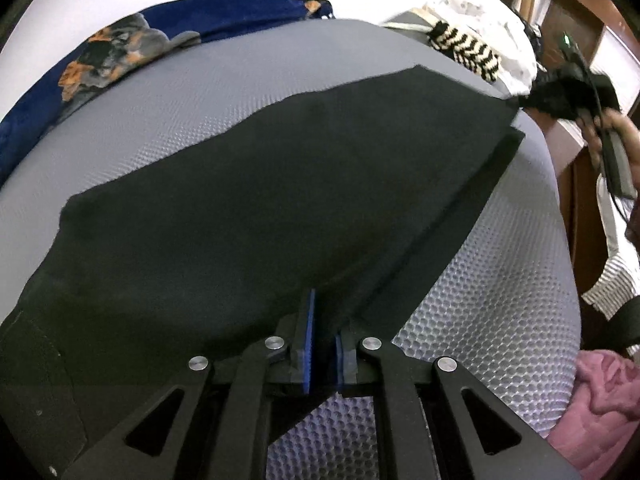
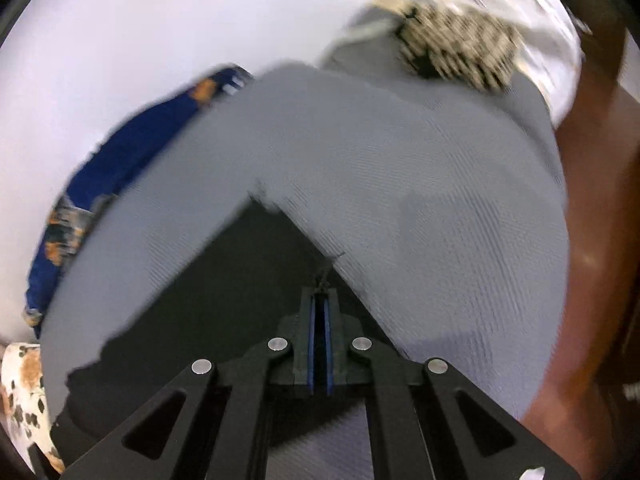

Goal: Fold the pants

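One pair of black pants [image 1: 248, 184] lies spread across the grey dimpled mat [image 1: 168, 92], its legs stacked in two layers with a straight hem edge at the far right. My left gripper [image 1: 325, 336] is clamped on a fold of the pants' near edge, blue pads pressed against the cloth. My right gripper [image 2: 319, 316] pinches a corner of the pants [image 2: 224, 292], its two fingers nearly together around the dark fabric. Beyond the mat sit one blue patterned cloth [image 1: 80, 64], one black-and-cream striped item [image 1: 468, 50] on white fabric, and one pink cloth [image 1: 600, 392] at the near right.
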`<state>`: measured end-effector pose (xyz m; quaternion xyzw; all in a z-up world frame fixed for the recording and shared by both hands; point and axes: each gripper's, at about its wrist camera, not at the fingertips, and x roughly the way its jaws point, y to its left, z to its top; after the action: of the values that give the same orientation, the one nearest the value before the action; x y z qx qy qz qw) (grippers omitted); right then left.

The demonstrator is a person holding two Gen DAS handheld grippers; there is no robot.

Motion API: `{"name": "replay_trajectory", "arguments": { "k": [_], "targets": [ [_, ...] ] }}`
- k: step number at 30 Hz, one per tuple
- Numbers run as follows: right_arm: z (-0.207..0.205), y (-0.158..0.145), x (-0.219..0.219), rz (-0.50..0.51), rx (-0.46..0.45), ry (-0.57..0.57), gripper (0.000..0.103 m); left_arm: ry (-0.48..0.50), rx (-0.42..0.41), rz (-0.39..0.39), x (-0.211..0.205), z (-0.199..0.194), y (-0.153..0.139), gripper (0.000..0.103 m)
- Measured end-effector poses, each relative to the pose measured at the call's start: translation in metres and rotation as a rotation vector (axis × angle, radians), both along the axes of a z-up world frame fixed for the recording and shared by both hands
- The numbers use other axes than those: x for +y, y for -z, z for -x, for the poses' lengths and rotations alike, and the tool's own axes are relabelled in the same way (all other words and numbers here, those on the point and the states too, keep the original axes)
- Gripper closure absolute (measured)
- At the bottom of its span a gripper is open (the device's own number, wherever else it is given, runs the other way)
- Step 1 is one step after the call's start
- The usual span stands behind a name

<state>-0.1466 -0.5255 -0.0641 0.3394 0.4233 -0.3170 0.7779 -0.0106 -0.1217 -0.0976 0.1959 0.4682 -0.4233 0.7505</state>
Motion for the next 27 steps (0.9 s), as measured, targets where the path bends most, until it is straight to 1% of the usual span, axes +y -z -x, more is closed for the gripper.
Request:
{"name": "replay_trajectory", "arguments": {
  "k": [3,4,7,10,12,13,14,15,16,17,18,19,23,25,27],
  "targets": [
    [0.012,0.025,-0.001,-0.013,0.039,0.014,0.100,0.022,0.009,-0.020,-0.001,0.000,0.003,0.094],
    [0.013,0.028,-0.001,-0.015,0.041,0.018,0.100,0.032,-0.001,-0.028,-0.002,0.002,0.002,0.094],
    [0.015,0.024,0.001,0.001,0.029,0.017,0.100,0.054,-0.032,-0.021,-0.001,0.008,-0.001,0.094],
    [0.015,0.020,0.003,0.027,0.041,0.001,0.100,0.061,-0.013,-0.035,-0.003,0.007,0.006,0.094],
    [0.014,0.030,0.001,0.012,0.071,-0.001,0.100,0.063,-0.006,-0.032,-0.004,0.006,0.008,0.094],
    [0.011,0.034,0.003,0.010,0.081,-0.005,0.100,0.067,0.000,-0.031,-0.003,0.006,0.008,0.088],
    [0.010,0.033,0.003,0.022,0.082,-0.006,0.100,0.065,0.019,-0.022,-0.002,0.005,0.007,0.084],
    [0.007,0.032,0.005,0.026,0.097,-0.017,0.097,0.059,0.034,-0.013,-0.001,0.004,0.007,0.083],
    [0.005,0.032,0.006,0.026,0.112,-0.028,0.090,0.057,0.044,-0.007,-0.001,0.004,0.006,0.079],
    [0.002,0.030,0.008,0.025,0.119,-0.042,0.083,0.056,0.053,0.000,0.000,0.003,0.004,0.071],
    [0.002,0.026,0.010,0.030,0.119,-0.042,0.071,0.050,0.058,0.007,0.001,0.004,0.002,0.066],
    [0.003,0.023,0.011,0.037,0.121,-0.039,0.066,0.043,0.063,0.018,0.003,0.004,-0.001,0.058],
    [0.006,0.003,0.016,0.076,0.108,-0.032,0.066,0.024,0.075,0.134,0.024,0.003,-0.025,0.050],
    [-0.001,-0.010,0.021,0.116,0.101,-0.050,0.066,-0.021,0.057,0.185,0.040,-0.002,-0.036,0.047],
    [-0.018,-0.023,0.033,0.147,0.077,-0.118,0.066,-0.105,0.028,0.218,0.058,-0.015,-0.043,0.046]
  ]
}}
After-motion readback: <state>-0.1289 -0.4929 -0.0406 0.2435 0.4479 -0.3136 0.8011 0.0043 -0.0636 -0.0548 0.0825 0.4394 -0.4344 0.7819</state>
